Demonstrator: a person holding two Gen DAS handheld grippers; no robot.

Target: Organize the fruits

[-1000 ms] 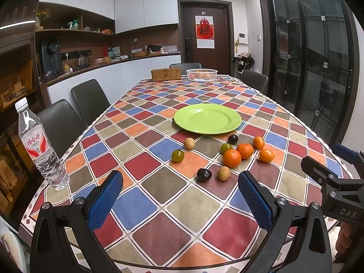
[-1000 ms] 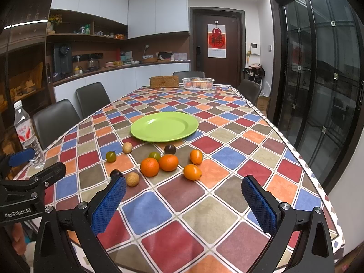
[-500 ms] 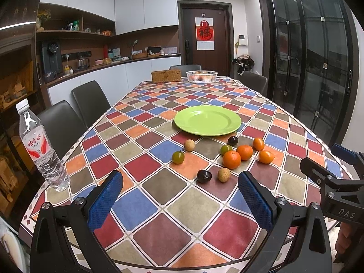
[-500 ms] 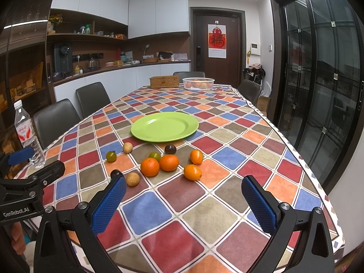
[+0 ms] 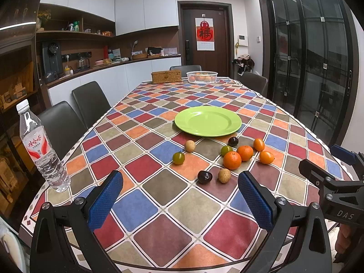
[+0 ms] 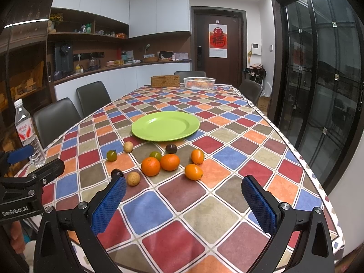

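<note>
An empty green plate (image 5: 208,121) (image 6: 165,125) sits mid-table. In front of it lie loose fruits: two oranges (image 5: 232,160) (image 6: 150,166), two kumquats (image 5: 266,157) (image 6: 193,172), two green fruits (image 5: 178,158) (image 6: 111,155), two dark plums (image 5: 204,176) (image 6: 171,148) and two tan longans (image 5: 224,175) (image 6: 133,178). My left gripper (image 5: 179,201) is open and empty above the near table edge, short of the fruits. My right gripper (image 6: 183,204) is open and empty, to the right of it. Each gripper also shows in the other's view.
A water bottle (image 5: 41,150) stands at the table's near left corner. A white basket (image 5: 201,77) of fruit and a wicker box (image 5: 166,77) stand at the far end. Dark chairs (image 5: 91,104) line the left side. Glass doors are on the right.
</note>
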